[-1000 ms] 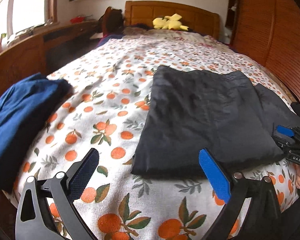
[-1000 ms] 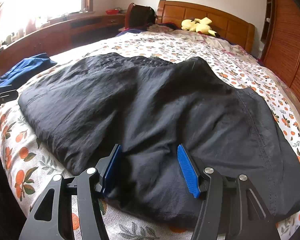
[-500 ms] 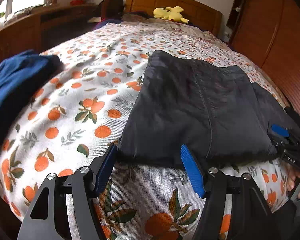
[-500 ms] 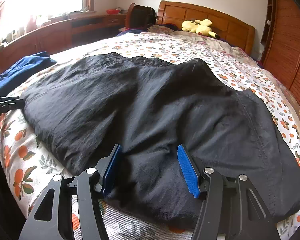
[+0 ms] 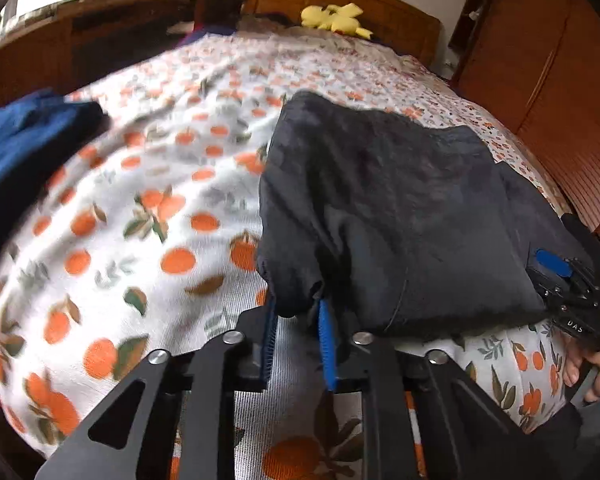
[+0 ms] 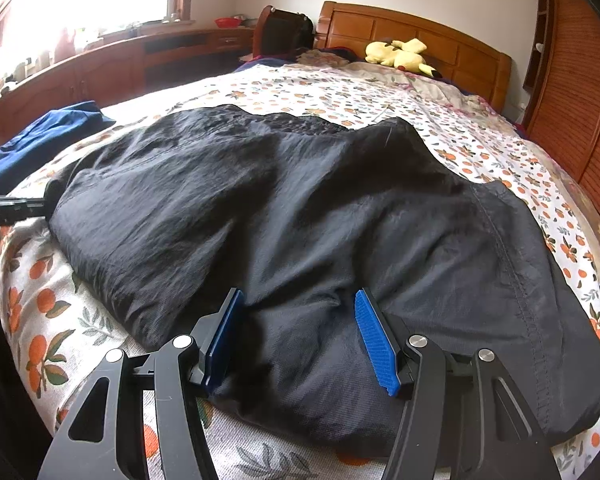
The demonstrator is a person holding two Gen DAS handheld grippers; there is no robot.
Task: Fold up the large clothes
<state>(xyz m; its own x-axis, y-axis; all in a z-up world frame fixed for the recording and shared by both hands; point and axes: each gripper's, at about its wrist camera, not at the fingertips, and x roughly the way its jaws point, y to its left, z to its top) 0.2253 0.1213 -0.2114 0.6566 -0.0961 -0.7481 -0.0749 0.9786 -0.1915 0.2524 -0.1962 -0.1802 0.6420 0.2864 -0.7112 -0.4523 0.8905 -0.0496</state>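
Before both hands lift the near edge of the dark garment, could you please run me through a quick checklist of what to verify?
1. Left tongs on the dark garment: ok, closing, corner bunched between the pads.
2. Right tongs gripping: not ok, pads astride the fabric, not pinching.
3. Garment flat: not ok, wrinkled.
4. Blue garment apart: ok.
5. Bedspread caught by the left tongs: cannot tell.

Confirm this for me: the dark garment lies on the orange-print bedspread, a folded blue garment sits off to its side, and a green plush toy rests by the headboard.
Wrong in one respect: the plush toy is yellow, as the right wrist view shows. The dark garment, the bedspread and the blue garment are as stated.
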